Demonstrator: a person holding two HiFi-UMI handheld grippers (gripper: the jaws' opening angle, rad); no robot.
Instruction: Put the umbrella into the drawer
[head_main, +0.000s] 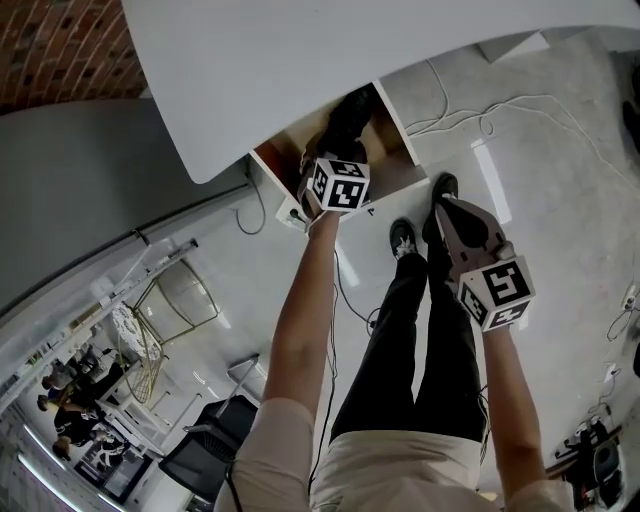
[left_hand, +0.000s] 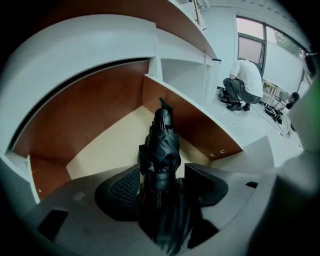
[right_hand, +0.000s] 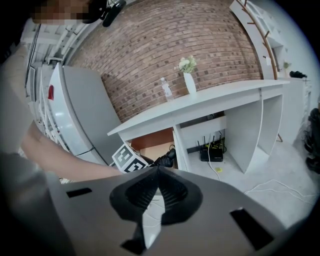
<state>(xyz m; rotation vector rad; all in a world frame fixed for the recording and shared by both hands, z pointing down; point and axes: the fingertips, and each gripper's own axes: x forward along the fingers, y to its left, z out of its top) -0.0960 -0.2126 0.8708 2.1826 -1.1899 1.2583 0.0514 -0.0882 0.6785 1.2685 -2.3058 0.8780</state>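
Looking down through the head view, I see the left hand-held gripper (head_main: 340, 150) reaching into the open drawer (head_main: 282, 152) under the white desk (head_main: 300, 60), with the black folded umbrella (head_main: 355, 108) showing as a dark shape inside the drawer, beyond the gripper's marker cube. The right hand-held gripper (head_main: 450, 215) hangs further right, over the floor and near the person's shoes, well apart from the drawer.

In the left gripper view, the jaws are spread wide. The umbrella (left_hand: 162, 145) stands between them, its far end down on the pale drawer floor (left_hand: 105, 150), close to the brown right wall. I see no pad pressing on it. A person (left_hand: 245, 80) crouches on the floor at the far right.

In the right gripper view, the right hand-held gripper (right_hand: 157, 172) has its jaws pressed together at the tips with nothing between them. Beyond it are the desk (right_hand: 210, 97), the open drawer (right_hand: 152, 140) and the umbrella's dark end (right_hand: 167, 157) poking up beside the left gripper's cube. A vase of flowers (right_hand: 189, 75) stands on the desk.
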